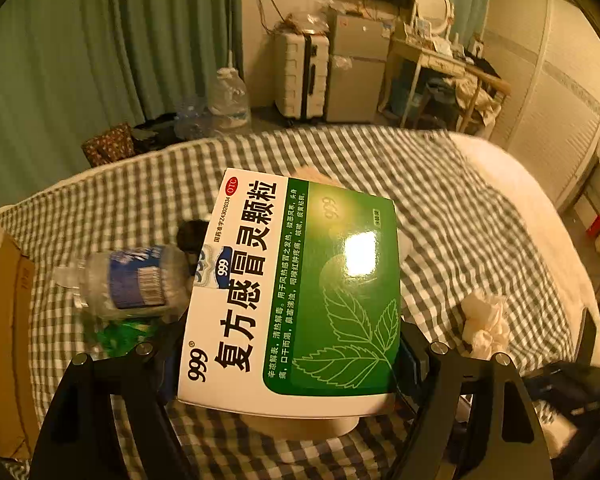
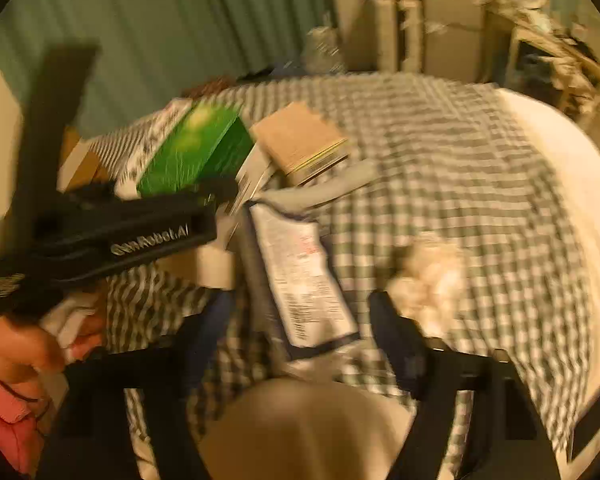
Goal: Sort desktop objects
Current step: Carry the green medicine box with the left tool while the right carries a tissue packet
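A bed (image 1: 480,216) under a green-and-white checked cover serves as the sorting ground, with a cardboard box (image 1: 8,320) open at its 9 o'clock edge in the left wrist view. The job looks to be in its middle stretch: one item is in the air, several others lie loose on the cover. The left gripper (image 1: 290,354) clamps a green-and-white medicine box (image 1: 296,292) between its fingers, the carton held clear above the bed and filling the centre of that view, its long side running toward 12 o'clock. Just beyond it at 9 o'clock lies a clear plastic bottle (image 1: 136,284) with a blue label, on its side. In the blurred right wrist view a printed pouch (image 2: 304,276) lies between the spread, empty fingers of the right gripper (image 2: 300,332), reaching toward 12 o'clock; whether it touches either finger cannot be told. A brown booklet (image 2: 300,140) lies farther off at 12 o'clock, and a crumpled tissue (image 1: 486,326) sits at 3 o'clock, unsorted.
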A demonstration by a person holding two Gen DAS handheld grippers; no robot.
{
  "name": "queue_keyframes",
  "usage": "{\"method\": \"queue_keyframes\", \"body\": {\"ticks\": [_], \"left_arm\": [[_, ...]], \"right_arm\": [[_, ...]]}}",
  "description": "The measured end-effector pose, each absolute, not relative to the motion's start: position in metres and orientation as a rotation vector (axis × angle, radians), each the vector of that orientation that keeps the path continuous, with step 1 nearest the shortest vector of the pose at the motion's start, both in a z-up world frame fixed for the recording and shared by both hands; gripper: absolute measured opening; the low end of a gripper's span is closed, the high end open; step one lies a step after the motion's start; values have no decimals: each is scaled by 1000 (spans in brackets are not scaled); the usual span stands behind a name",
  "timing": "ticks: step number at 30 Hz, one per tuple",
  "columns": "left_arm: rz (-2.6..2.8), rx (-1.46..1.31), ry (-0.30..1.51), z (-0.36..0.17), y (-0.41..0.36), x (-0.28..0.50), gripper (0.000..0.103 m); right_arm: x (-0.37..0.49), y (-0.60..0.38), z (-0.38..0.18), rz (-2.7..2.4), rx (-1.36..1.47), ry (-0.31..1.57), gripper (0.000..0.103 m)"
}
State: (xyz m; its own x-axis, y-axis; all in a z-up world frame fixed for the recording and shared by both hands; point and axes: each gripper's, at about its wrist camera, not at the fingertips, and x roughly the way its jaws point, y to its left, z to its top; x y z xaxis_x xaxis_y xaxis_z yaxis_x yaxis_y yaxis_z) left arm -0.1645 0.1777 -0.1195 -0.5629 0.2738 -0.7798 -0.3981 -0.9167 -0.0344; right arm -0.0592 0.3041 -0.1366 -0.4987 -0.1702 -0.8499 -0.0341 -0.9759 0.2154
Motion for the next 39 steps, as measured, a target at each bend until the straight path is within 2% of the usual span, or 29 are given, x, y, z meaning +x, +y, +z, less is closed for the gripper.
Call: {"method": "queue_keyframes", "body": {"ticks": [3,4,7,9,17,27,39], "left_arm": [[2505,-1185,195,-105,165,-161,82],[2511,-1175,192,-101,161,-159,82],[2551,-1127,177,-83,144,-148,82],[2577,-1110,176,-74,134,-141,82],[2688,-999,214,-25,101,-104,83],[2785,-854,184,30,69,-63,83],[2865,-752,71,76,19,-40,83]], "right_arm": [[-72,294,-152,-2564,1628,-269,39],[-76,290,-159,-2527,1674,-257,29],[-77,285,-164,-2525,1733,-204,14],[-73,285,-160,-2554,1720,-188,9],[-52,273,-95,-2702,1512,-268,8],[-27,230,-1,-2783,1249,-171,8],[-14,188,64,-2815,1066,-111,8]]}}
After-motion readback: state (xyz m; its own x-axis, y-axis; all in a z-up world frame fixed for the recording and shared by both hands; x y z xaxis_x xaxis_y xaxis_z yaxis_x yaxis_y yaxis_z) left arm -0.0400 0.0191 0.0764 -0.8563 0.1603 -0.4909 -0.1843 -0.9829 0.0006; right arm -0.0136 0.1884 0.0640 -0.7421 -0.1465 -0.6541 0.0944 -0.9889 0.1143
